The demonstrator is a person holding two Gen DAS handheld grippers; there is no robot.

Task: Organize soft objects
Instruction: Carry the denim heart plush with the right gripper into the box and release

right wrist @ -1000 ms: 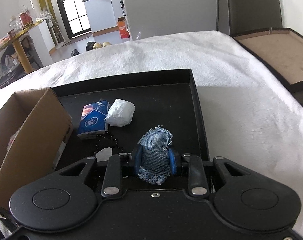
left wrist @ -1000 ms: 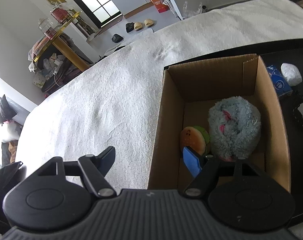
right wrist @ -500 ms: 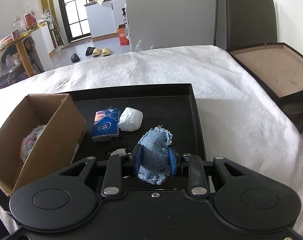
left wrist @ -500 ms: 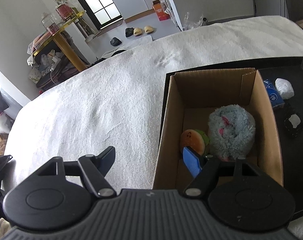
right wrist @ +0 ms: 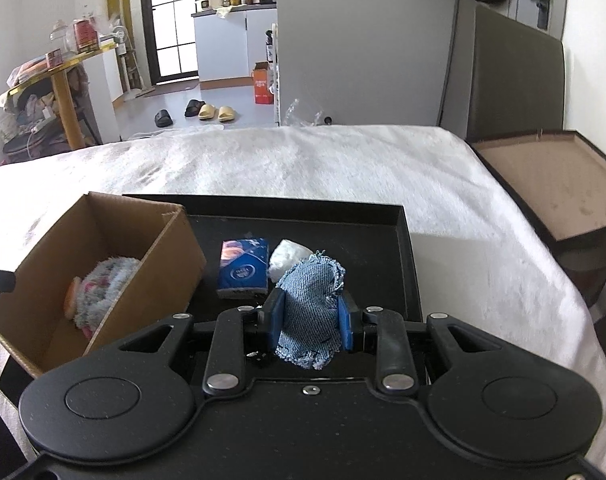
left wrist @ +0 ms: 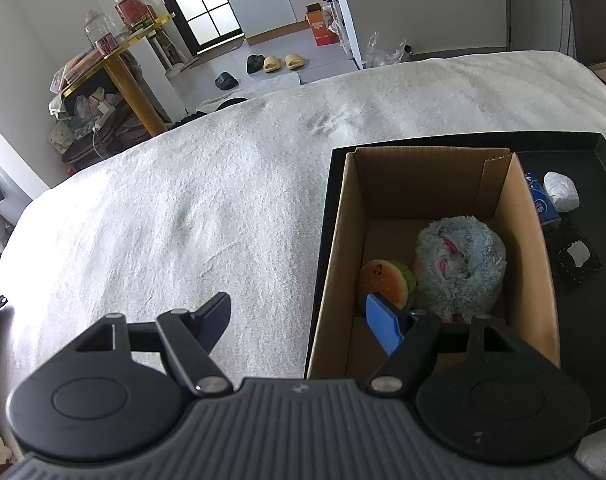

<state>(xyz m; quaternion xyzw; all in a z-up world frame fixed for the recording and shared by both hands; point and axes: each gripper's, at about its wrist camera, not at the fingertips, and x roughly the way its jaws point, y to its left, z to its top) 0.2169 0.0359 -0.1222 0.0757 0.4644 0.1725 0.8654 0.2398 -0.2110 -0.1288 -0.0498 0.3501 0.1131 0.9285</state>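
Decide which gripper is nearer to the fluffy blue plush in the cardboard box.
Left. The left gripper hangs open over the cardboard box's near edge, one finger beside the fluffy blue plush. The right gripper, gripping the denim piece, is over the black tray.

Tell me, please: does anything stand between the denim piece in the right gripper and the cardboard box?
Only the box's own near wall. The right gripper holds the denim piece above the black tray; the cardboard box is open on top, with free room behind the fluffy toy.
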